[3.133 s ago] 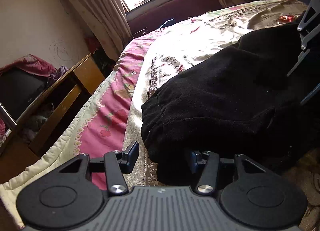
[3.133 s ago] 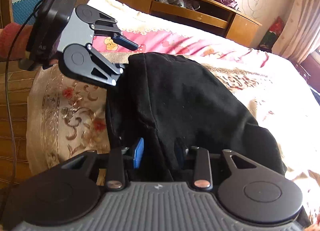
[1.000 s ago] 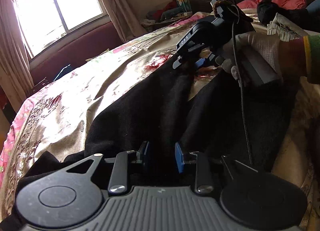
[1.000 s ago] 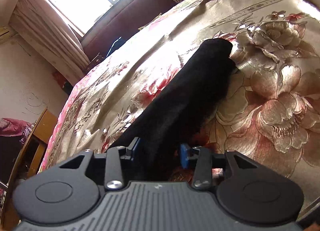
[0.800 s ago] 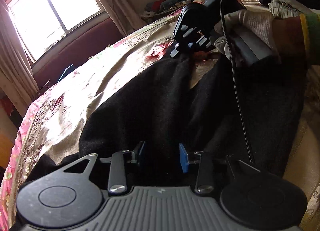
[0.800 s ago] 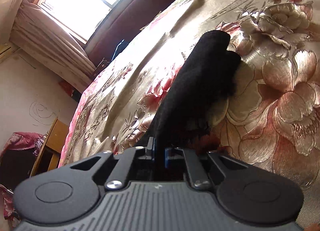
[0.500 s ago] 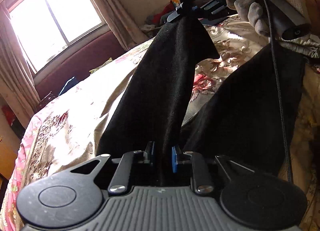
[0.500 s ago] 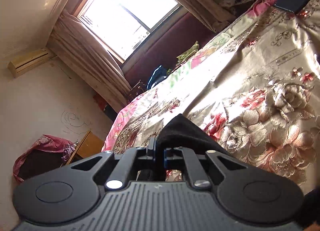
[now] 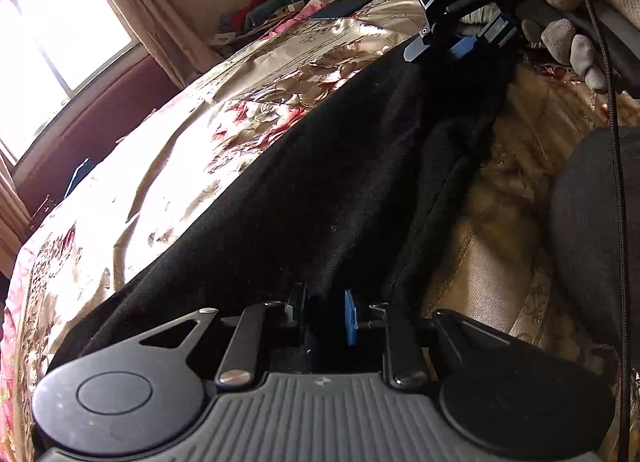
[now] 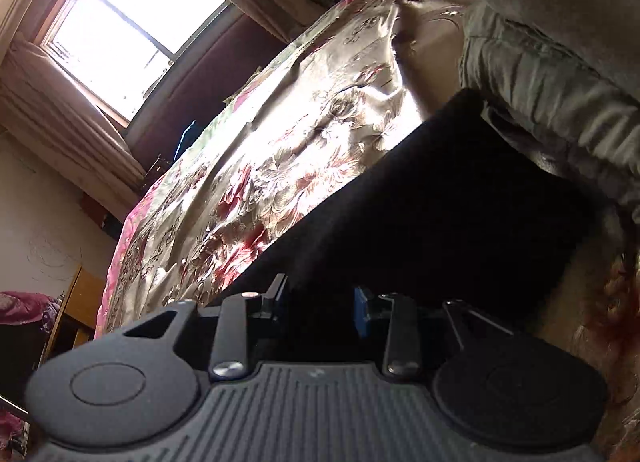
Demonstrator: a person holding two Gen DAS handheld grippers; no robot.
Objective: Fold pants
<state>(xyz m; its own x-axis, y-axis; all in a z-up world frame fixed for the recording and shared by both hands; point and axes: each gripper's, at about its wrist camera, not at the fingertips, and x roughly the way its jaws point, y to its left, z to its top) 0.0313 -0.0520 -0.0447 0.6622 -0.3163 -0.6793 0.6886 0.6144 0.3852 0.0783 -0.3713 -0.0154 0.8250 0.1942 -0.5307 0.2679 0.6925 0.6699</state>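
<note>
The black pants (image 9: pixel 340 166) lie stretched along the gold floral bedspread (image 9: pixel 192 130). At the bottom of the left wrist view my left gripper (image 9: pixel 324 314) pinches a fold of their cloth, and its jaws are just starting to open. A gloved hand (image 9: pixel 580 22) holds my right gripper (image 9: pixel 456 48) over the far end of the leg at the upper right. In the right wrist view the right gripper (image 10: pixel 320 310) has its jaws opening, wide apart. The black pants (image 10: pixel 420 202) lie loosely between them, and the pads do not press the cloth.
A crumpled grey-green garment (image 10: pixel 540 62) lies on the bed just beyond the pants. A dark flat device (image 9: pixel 340 8) rests further up the bed. A cable (image 9: pixel 612 142) hangs from the right gripper. Window and curtains are at left, a wooden cabinet (image 10: pixel 76 302) beside the bed.
The right gripper closed on the leg end, lifted it and carried it across; the leg now lies down and those jaws have parted. The left gripper narrowed onto the cloth.
</note>
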